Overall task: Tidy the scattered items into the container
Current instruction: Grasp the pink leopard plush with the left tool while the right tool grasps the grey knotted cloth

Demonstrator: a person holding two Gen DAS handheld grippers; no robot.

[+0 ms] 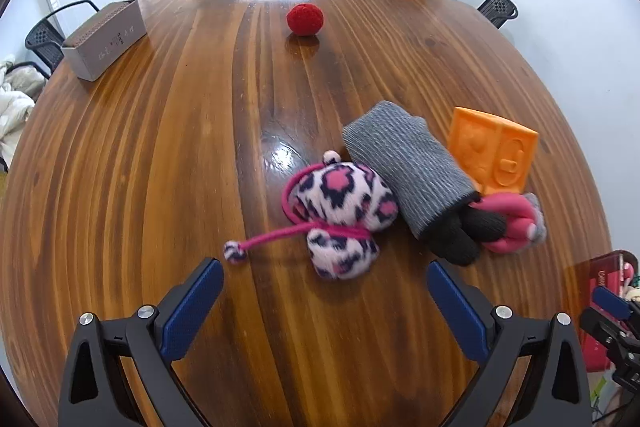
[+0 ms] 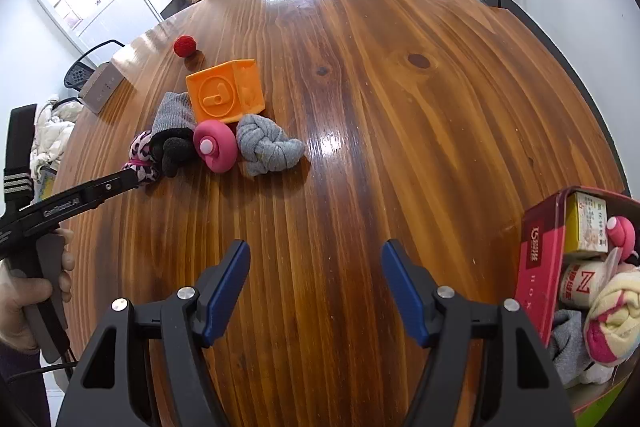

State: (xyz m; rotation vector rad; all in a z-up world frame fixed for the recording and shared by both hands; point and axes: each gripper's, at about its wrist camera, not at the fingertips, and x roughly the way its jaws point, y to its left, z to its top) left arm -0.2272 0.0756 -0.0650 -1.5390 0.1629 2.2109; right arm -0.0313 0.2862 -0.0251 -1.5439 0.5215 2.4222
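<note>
i am lining the left gripper (image 1: pixel 325 281), jaws spread and empty, over the leopard plush (image 1: pixel 340 215): soft, light; pinching its cinched middle.

Both tools are built alike. The left gripper (image 1: pixel 324 279) is formed of black angular plastic arms with triangular cut-outs, fastened by silver round-headed screws, and its fingers (image 1: pixel 192 311) are faced with blue textured pads. The right gripper (image 2: pixel 316 259) is made the same. White lettering is printed along the left tool's black body, above a grey handle.
</note>
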